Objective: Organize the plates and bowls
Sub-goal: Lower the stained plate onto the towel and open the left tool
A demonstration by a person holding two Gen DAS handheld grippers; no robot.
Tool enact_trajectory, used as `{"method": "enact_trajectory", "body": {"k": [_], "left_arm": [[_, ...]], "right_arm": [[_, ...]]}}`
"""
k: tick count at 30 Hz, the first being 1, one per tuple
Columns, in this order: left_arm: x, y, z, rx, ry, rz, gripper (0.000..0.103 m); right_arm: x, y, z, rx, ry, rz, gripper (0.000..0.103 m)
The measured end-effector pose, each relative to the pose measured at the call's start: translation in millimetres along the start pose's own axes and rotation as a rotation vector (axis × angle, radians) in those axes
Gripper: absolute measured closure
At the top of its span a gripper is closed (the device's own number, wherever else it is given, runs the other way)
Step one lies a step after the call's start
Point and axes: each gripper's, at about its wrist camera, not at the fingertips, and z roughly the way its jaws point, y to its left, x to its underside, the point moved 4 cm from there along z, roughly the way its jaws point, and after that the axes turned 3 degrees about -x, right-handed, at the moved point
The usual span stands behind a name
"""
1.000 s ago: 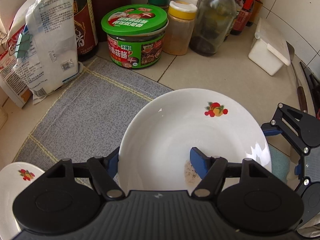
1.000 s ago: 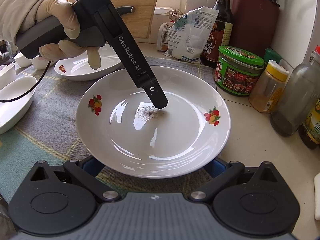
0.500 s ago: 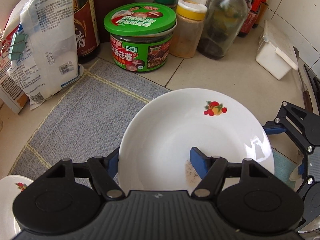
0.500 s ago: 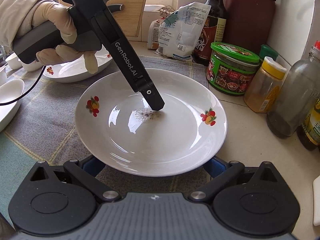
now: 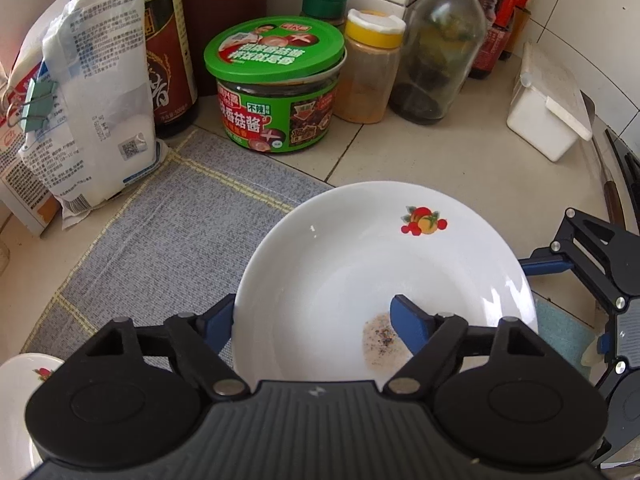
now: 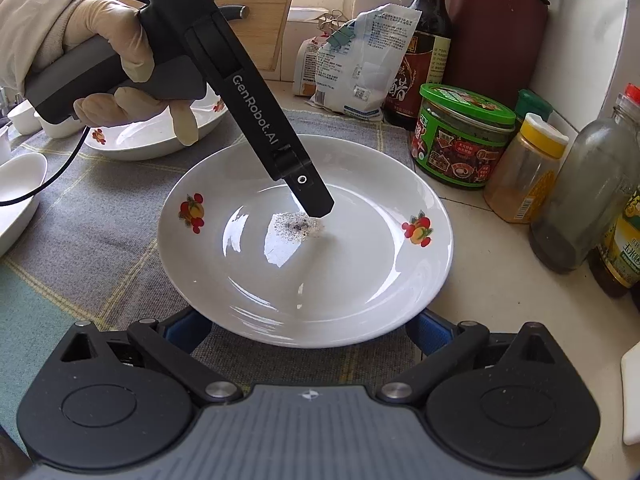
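Observation:
A white plate (image 5: pixel 360 264) with fruit decals and a speckled smear in its middle lies on the grey mat (image 5: pixel 160 240), partly over the tiled counter. My left gripper (image 5: pixel 312 316) straddles its near rim, one finger (image 5: pixel 408 320) inside the plate and the other outside. Its jaws are opening and the pads no longer pinch the rim. In the right wrist view the same plate (image 6: pixel 340 280) fills the centre, with the left gripper's inner finger (image 6: pixel 312 196) over the smear. My right gripper (image 6: pixel 308 330) is open, its fingers spread wide under the plate's near edge.
A green-lidded jar (image 5: pixel 276 92), a yellow-capped spice jar (image 5: pixel 368 72), a glass bottle (image 5: pixel 436 52), a dark sauce bottle and flour bags line the back wall. A white box (image 5: pixel 548 108) sits at right. A second plate (image 6: pixel 152 140) and white bowls (image 6: pixel 16 184) stand at left.
The left gripper's fingers have spread a little apart around the plate's rim. Neither hand nor the plate has visibly moved.

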Motion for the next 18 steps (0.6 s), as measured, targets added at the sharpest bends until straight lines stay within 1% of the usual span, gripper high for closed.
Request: {"method": "enact_trajectory", "body": {"k": [4, 9, 12, 17, 18], "left_arm": [[2.9, -3.3, -15.4, -0.02, -0.033, -0.008, 0.018], [7.3, -11.1, -39.9, -0.037, -0.072, -0.01, 0.018], [11.3, -19.0, -59.0, -0.059, -0.112, -0.011, 0.018], [29.3, -34.5, -96.0, -0.096, -0.182, -0.048, 0.015], [34.2, -38.0, -103.2, -0.104, -0.197, -0.06, 0.013]], "right_arm": [[2.7, 0.3, -7.9, 0.021, -0.006, 0.01, 0.0], [5.5, 2.1, -22.4, 0.049, -0.024, 0.037, 0.0], [4.0, 2.8, -33.1, 0.06, -0.047, 0.072, 0.0], [0.4, 9.0, -52.4, 0.092, -0.092, 0.104, 0.0], [-0.3, 11.4, -56.3, 0.097, -0.102, 0.105, 0.0]]}}
